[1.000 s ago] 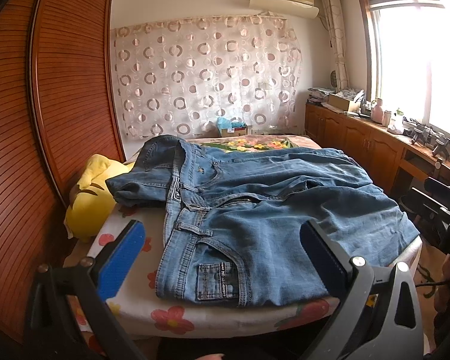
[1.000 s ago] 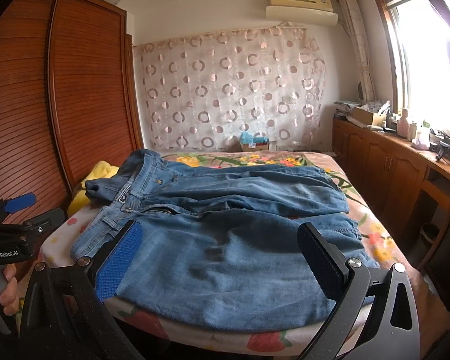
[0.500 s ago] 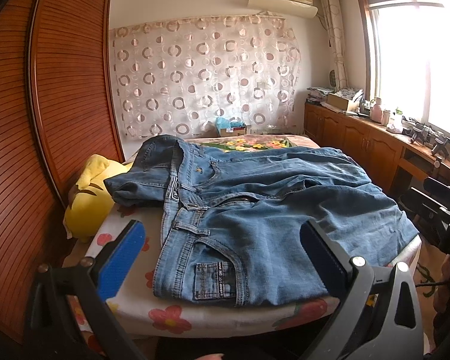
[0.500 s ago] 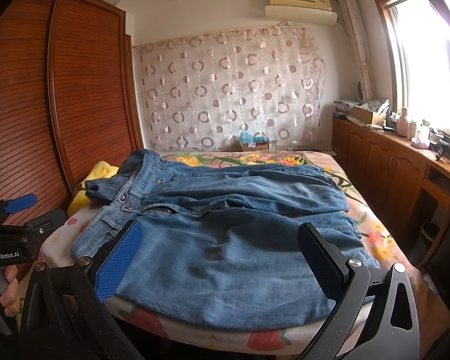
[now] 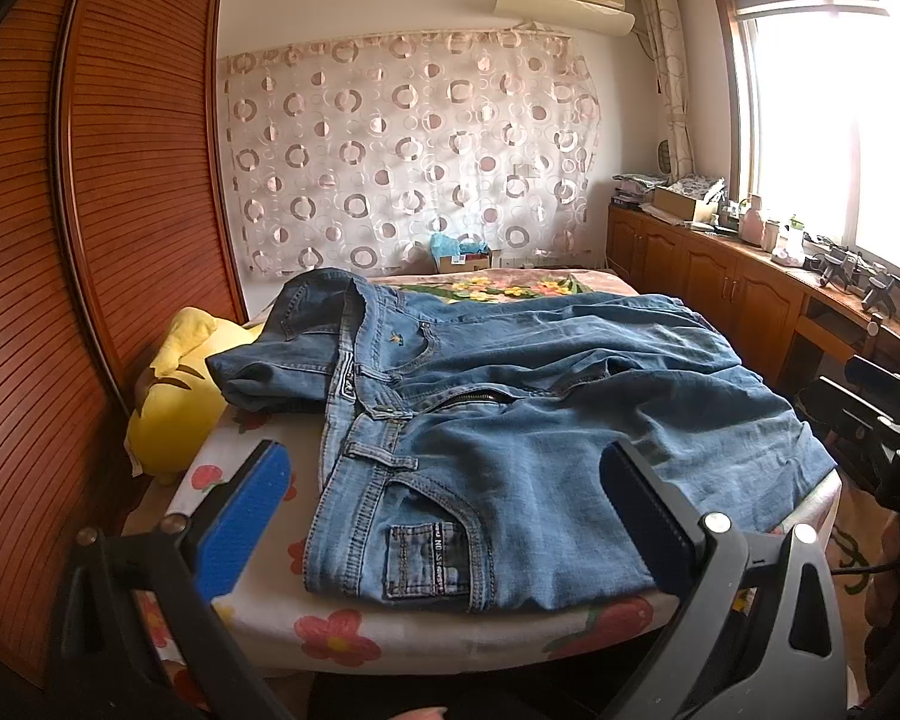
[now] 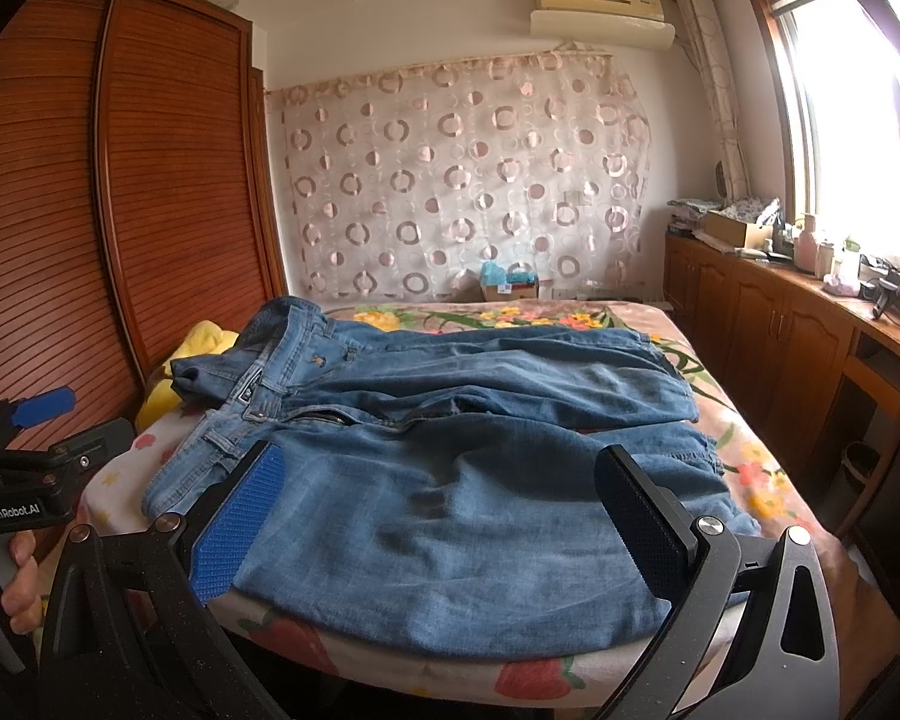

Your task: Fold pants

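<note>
Blue denim pants (image 5: 510, 420) lie spread across the floral bed (image 5: 354, 636), waistband to the left, legs running right; they also show in the right wrist view (image 6: 450, 480). My left gripper (image 5: 444, 516) is open and empty, held just before the bed's front edge, facing the waistband and back pocket. My right gripper (image 6: 444, 516) is open and empty, held in front of the near leg. The left gripper also shows at the left edge of the right wrist view (image 6: 24, 456), held in a hand.
A yellow plush pillow (image 5: 174, 396) lies at the bed's left side against the wooden slatted wardrobe (image 5: 90, 240). Wooden cabinets (image 5: 738, 294) with clutter run along the right under the window. A box (image 5: 459, 255) sits at the far end by the curtain.
</note>
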`<state>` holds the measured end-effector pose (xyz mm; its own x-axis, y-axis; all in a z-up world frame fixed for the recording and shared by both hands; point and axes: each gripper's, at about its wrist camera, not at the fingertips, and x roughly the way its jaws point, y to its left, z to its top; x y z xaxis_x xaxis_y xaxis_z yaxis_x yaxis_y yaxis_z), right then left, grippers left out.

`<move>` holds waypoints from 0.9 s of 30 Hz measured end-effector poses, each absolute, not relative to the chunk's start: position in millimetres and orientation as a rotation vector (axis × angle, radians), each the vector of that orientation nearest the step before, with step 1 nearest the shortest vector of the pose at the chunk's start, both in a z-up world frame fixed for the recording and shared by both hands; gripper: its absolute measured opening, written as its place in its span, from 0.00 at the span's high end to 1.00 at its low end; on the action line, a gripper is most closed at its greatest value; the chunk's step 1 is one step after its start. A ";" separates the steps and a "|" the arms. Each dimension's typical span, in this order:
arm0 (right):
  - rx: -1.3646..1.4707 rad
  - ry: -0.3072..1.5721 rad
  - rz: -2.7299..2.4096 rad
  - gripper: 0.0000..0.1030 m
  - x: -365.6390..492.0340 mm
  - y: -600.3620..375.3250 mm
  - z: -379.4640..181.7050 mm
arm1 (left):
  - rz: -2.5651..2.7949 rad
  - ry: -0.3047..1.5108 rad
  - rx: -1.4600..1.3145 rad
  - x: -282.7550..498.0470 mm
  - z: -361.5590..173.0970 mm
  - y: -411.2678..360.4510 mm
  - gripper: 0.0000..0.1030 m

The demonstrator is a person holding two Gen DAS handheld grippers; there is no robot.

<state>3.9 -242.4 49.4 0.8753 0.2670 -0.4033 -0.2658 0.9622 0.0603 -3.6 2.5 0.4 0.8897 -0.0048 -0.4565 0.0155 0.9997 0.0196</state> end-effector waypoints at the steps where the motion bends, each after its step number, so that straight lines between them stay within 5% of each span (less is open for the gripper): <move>1: 0.003 0.421 0.278 0.00 4.0 -242.6 49.3 | -0.010 0.474 0.023 -3.2 0.3 2.3 0.00; 27: 0.005 0.422 0.278 0.00 5.5 -240.2 48.1 | -0.011 0.474 0.021 -3.1 0.3 2.5 0.00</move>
<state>5.5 -240.2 48.1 0.8749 0.2670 -0.4039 -0.2651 0.9622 0.0618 -3.1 2.5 0.3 0.8895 -0.0060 -0.4568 0.0159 0.9997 0.0178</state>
